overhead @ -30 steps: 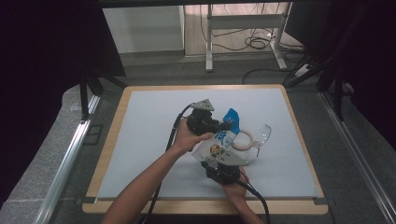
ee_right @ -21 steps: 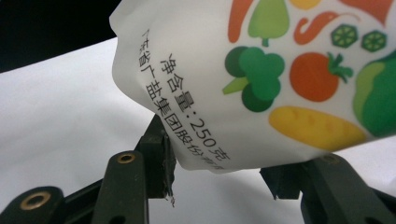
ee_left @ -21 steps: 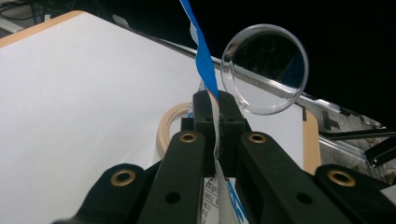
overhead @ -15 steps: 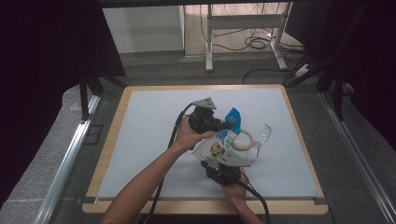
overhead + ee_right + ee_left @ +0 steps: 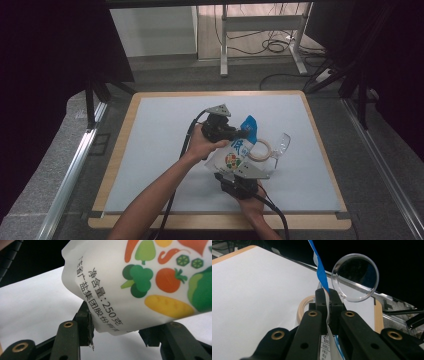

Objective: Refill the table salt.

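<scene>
A white pouch (image 5: 234, 159) printed with vegetables and black characters, blue at its top, is held up over the white mat (image 5: 160, 130). My left gripper (image 5: 245, 133) is shut on the pouch's blue top strip (image 5: 321, 272), which runs up from between its jaws (image 5: 328, 296). My right gripper (image 5: 233, 173) holds the pouch's lower end; in the right gripper view the pouch (image 5: 150, 277) sits between the two pads (image 5: 117, 331), which press on its bottom corner. Just behind the pouch lie a clear glass (image 5: 281, 145) on its side and a beige ring (image 5: 260, 149).
The left gripper view looks into the clear glass's (image 5: 355, 277) round mouth, with the beige ring (image 5: 303, 308) lying before it. The mat sits on a wooden board (image 5: 320, 150). Metal rails (image 5: 75, 165) flank the table, and cables (image 5: 272, 47) lie on the floor beyond.
</scene>
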Tool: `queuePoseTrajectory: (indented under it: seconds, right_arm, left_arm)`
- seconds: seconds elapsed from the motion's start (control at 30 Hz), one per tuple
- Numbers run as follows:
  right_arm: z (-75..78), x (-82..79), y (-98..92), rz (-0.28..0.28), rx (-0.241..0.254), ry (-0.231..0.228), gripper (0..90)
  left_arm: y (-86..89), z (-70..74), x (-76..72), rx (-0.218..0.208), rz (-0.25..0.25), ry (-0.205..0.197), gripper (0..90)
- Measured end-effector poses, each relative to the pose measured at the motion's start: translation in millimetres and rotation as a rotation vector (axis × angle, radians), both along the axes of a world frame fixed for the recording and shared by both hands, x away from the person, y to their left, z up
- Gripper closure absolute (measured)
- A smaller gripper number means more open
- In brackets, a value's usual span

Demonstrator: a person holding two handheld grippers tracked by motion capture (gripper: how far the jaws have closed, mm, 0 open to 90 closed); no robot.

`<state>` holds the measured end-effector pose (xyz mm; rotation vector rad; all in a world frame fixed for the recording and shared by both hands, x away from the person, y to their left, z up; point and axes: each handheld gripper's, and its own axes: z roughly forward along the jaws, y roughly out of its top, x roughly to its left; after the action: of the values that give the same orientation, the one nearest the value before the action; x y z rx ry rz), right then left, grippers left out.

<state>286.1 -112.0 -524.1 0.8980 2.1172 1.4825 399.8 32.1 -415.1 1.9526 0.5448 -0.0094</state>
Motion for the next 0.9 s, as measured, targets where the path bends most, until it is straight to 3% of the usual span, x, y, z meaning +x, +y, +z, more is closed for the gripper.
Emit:
queuePoseTrajectory:
  seconds: [0.47,0.9]
  right_arm:
    - [3.7,-3.5,-0.8,0.006,0.029,0.006,52.9]
    - [6.9,-5.2,-0.1,-0.034,0.048,0.010,52.9]
  left_arm:
    - [-6.0,-2.3,2.8,0.003,-0.007,0.002,89.8]
    - [-12.9,-1.5,7.3,0.012,-0.027,0.007,89.8]
